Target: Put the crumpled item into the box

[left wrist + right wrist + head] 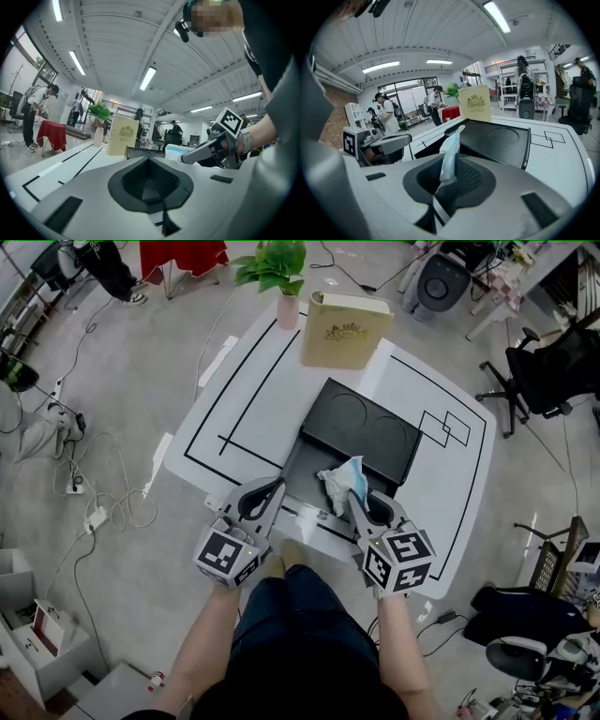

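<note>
Holding the item: we see the right gripper (446, 183) with its jaws nearly together, pinched on the crumpled item (451, 152), a white and pale-blue wad that sticks up out of the pads.
Left jaws: the left gripper (151, 182) has its jaws closed together, and we see nothing between them.
Item position: in the head view the crumpled item (341, 478) sits at the tip of the right gripper (355, 499), over the near part of the black box (375, 439); we can't tell if it touches the box.
Left gripper position: in the head view the left gripper (277, 487) points at the box's near left corner, just beside it, near the table (248, 399) edge.
Head view only: we get the full layout, with the box mid-table, a beige box (345, 330) upright at the far edge, and a potted plant (277, 277) just left of it.
Left gripper view only: we see the right gripper (187, 156) from the side, its marker cube (229, 122) up, and a pale-blue edge of the item (175, 150) at its tip.
Right gripper view only: the black box (506, 140) lies right ahead of the jaws, the left gripper (389, 143) is off to the left, and the beige box (475, 103) stands behind.
</note>
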Action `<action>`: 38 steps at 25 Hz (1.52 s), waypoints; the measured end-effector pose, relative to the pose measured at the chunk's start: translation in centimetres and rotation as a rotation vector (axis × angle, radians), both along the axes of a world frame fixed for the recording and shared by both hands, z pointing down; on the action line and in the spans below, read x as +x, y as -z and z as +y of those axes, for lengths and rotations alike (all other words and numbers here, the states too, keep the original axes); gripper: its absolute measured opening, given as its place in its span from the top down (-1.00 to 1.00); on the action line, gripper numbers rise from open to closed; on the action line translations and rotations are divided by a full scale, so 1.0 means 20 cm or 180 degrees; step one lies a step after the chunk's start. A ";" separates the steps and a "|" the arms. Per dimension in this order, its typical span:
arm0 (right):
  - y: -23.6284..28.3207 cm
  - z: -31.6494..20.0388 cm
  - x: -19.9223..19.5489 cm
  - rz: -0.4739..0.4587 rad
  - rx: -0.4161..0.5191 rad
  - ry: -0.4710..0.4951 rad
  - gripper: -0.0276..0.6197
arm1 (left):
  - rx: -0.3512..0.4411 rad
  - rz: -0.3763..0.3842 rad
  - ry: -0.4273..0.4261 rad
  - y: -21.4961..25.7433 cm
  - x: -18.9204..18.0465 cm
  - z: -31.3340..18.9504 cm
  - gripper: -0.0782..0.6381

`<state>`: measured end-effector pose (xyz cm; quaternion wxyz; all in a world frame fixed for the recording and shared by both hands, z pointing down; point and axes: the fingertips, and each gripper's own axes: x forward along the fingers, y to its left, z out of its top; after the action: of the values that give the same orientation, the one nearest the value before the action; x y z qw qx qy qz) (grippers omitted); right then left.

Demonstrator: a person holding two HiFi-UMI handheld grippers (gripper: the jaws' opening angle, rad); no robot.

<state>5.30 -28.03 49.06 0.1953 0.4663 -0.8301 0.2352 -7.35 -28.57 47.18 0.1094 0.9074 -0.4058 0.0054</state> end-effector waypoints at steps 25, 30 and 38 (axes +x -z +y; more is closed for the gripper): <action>-0.17 -0.03 -0.14 0.0577 -0.0601 0.0772 0.72 | -0.0122 0.0021 0.0045 -0.04 -0.04 -0.04 0.78; -0.20 -0.03 -0.13 0.0724 -0.0558 0.0766 0.70 | -0.0125 0.0017 0.0064 -0.06 -0.04 -0.04 0.78; -0.24 -0.05 -0.08 0.1001 -0.0496 0.0709 0.44 | -0.0148 0.0034 0.0065 -0.07 -0.04 -0.04 0.78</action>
<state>3.61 -29.05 53.79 0.3828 0.3861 -0.8151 0.2000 -8.21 -29.46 48.63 0.1327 0.9004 -0.4142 0.0089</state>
